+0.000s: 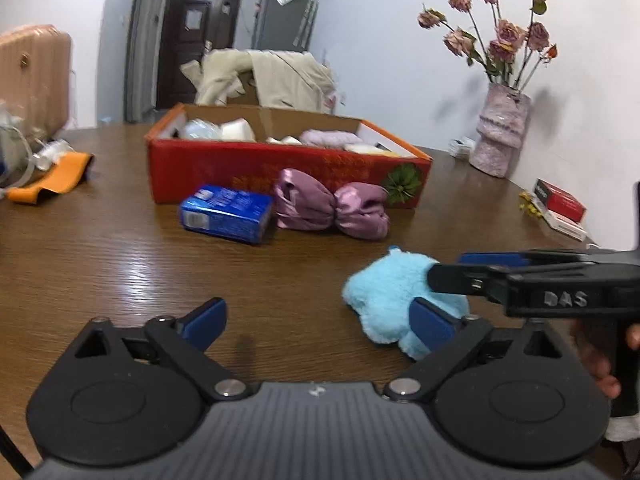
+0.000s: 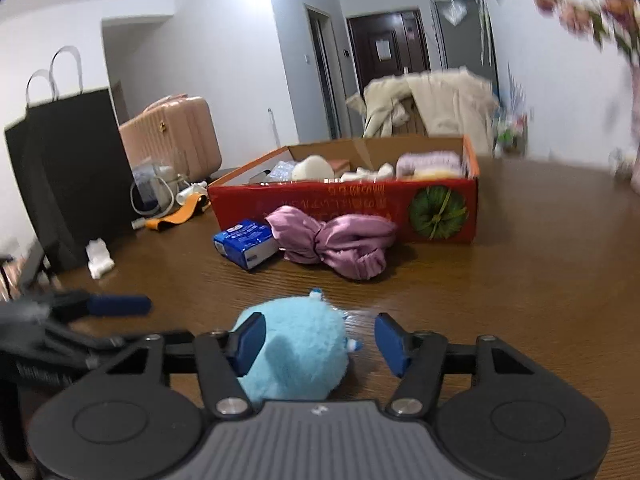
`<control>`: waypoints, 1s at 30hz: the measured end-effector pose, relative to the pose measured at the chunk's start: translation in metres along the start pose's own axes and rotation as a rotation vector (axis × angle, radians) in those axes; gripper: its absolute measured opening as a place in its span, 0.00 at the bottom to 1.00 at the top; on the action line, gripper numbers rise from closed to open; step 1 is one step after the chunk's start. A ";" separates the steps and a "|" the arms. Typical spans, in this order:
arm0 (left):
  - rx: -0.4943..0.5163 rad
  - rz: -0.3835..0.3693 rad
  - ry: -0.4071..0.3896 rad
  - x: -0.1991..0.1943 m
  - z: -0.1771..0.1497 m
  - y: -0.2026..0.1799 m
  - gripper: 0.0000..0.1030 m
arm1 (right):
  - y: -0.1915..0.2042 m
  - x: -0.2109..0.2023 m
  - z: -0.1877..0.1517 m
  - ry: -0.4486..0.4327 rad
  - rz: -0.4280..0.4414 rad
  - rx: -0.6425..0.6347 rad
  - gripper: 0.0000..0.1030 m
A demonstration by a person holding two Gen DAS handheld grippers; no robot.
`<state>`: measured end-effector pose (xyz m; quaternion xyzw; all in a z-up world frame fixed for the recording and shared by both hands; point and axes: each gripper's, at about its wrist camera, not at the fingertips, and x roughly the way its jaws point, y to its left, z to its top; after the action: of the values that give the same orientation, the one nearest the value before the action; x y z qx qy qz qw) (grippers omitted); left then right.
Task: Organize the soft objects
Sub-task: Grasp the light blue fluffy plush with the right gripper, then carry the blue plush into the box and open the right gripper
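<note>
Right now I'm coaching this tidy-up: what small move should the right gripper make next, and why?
Probably close the right gripper on the blue plush. The plush lies on the table between its fingers; the left pad looks against the fur, while the right one stands clear. The red box, already holding soft things, waits behind.

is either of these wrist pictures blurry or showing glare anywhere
Left wrist view: mostly sharp, with white glare on the brown wooden table. Right wrist view: motion blur smears the pink dried flowers at the right edge; the fluffy light-blue plush toy stays fairly clear.
</note>
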<state>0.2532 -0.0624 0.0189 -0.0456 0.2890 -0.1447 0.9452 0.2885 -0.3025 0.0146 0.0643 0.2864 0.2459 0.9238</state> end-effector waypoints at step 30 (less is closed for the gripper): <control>-0.026 -0.261 0.074 0.024 0.003 0.003 0.22 | -0.015 0.015 -0.010 0.007 0.140 0.128 0.37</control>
<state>0.2749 -0.0664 0.0077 -0.0897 0.3169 -0.2642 0.9065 0.3006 -0.3085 -0.0050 0.1422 0.2998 0.2913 0.8972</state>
